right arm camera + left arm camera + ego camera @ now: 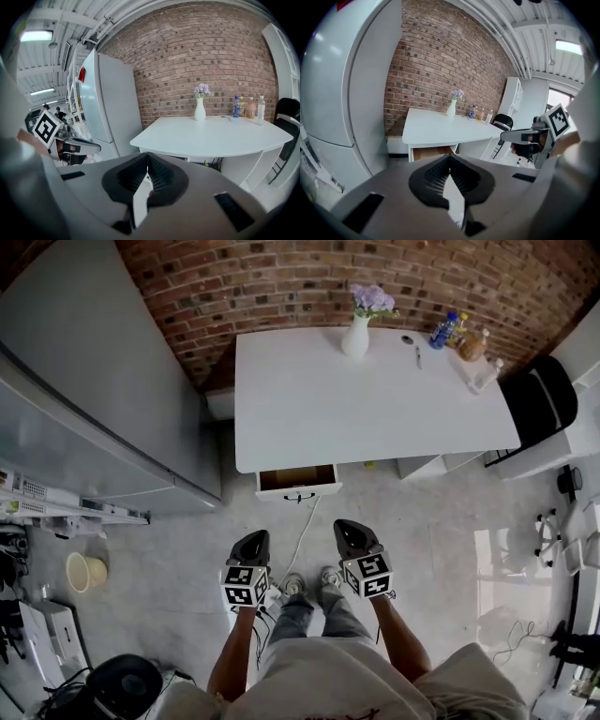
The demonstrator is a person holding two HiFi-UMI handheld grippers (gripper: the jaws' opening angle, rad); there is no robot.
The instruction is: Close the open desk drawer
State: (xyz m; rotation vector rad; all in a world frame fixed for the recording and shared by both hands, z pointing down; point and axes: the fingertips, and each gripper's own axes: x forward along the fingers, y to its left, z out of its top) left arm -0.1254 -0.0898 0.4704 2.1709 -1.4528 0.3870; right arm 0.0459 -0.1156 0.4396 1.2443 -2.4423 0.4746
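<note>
The brick wall (281,277) is backing the whole scene, and the tall grey fridge (103,381) is standing along the left, leaving a strip of floor that is leading straight to the white surface (375,399), which is sitting pushed up against the bricks. A black chair (539,399) is waiting at its right end, out of the way. The drawer (298,482) is hanging pulled out from under the surface's front left corner, its wooden inside showing and its white front with the dark handle facing the person, so a plain push on that front is looking like all it needs. The left claw (253,538) and the right claw (349,529) are both pointing toward it, side by side over the floor and well apart from it, each clenched on nothing. I am guessing the closed tips are meant as a blunt pusher. A white vase (355,337) of flowers and some bottles (459,334) are standing near the back edge, and a thin cable (302,535) is trailing on the floor below the drawer
</note>
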